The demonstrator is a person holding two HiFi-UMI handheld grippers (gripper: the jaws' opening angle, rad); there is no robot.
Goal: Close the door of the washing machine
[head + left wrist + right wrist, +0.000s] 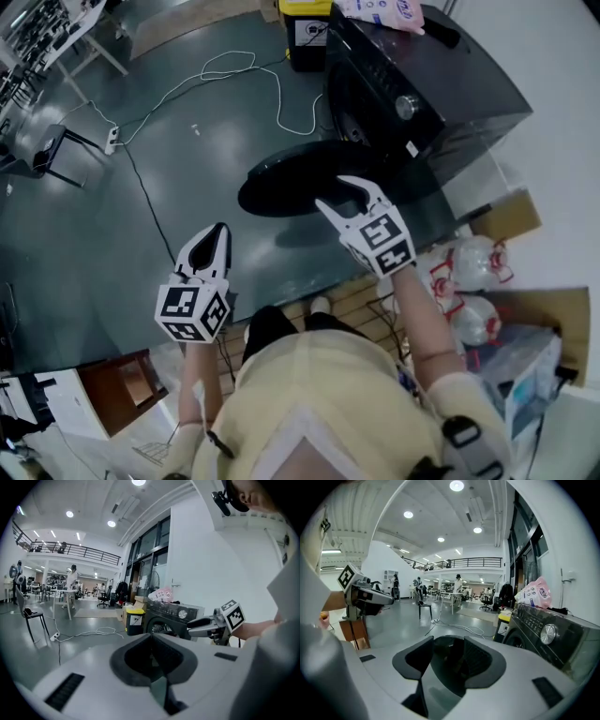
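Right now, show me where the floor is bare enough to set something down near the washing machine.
Free: the grey floor left of the open door, between the white cable and the left gripper. Crowded: right of the person, plastic bags and cardboard beside the washing machine; a yellow bin stands at its far side.

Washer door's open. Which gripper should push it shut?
Right. The right gripper, jaws open and empty, is at the near edge of the open door, facing the washing machine. The left gripper is farther off, over bare floor.

no text legible, print on pink bag [380,11] atop washing machine [469,84] blurred
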